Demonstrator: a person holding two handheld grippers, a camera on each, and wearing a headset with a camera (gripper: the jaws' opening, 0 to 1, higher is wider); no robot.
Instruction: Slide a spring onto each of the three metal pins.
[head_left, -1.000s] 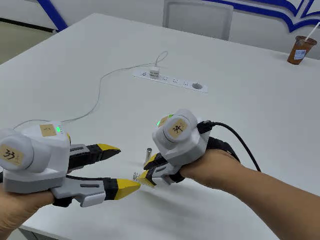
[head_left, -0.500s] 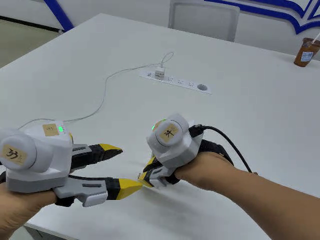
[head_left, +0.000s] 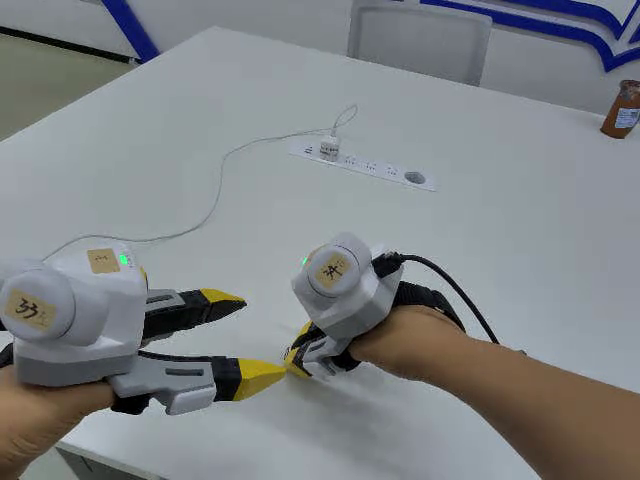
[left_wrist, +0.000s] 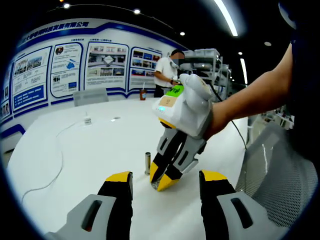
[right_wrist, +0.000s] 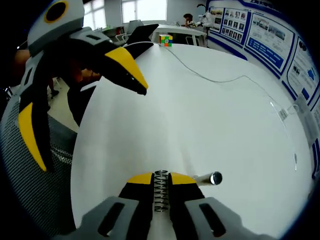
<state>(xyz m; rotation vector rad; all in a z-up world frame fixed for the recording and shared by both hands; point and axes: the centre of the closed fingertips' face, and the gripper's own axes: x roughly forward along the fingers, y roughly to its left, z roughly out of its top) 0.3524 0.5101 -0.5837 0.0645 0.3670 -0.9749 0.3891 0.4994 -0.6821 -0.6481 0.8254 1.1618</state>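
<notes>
A small wire spring (right_wrist: 160, 190) sits pinched between the yellow-tipped jaws of my right gripper (right_wrist: 160, 177), its coils running lengthwise along them. Just beside those tips is a short metal pin (right_wrist: 207, 178) with a round shiny end. I cannot tell whether the pin touches the jaw. In the left gripper view the pin stands upright on the white table (head_left: 500, 230), close to the downward-pointing tips of the right gripper. In the head view my right hand and the gripper's white body cover the spring and the pin, and only a bit of yellow tip peeks out below. My left gripper (head_left: 260, 335) has its jaws spread wide with nothing between them, and its tips point at the right gripper from nearby. A tan sticker (head_left: 25, 310) on the left gripper has handwriting that looks like "33". The second sticker (head_left: 332, 268), on the right gripper, is tilted and hard to read. Farther back on the table lie a white power strip (head_left: 362, 165) and a thin white cable (head_left: 215, 190). A brown cup (head_left: 622, 108) is cut off at the picture's edge. The left gripper view shows wall posters (left_wrist: 70, 67) with blue headings too small to read.
</notes>
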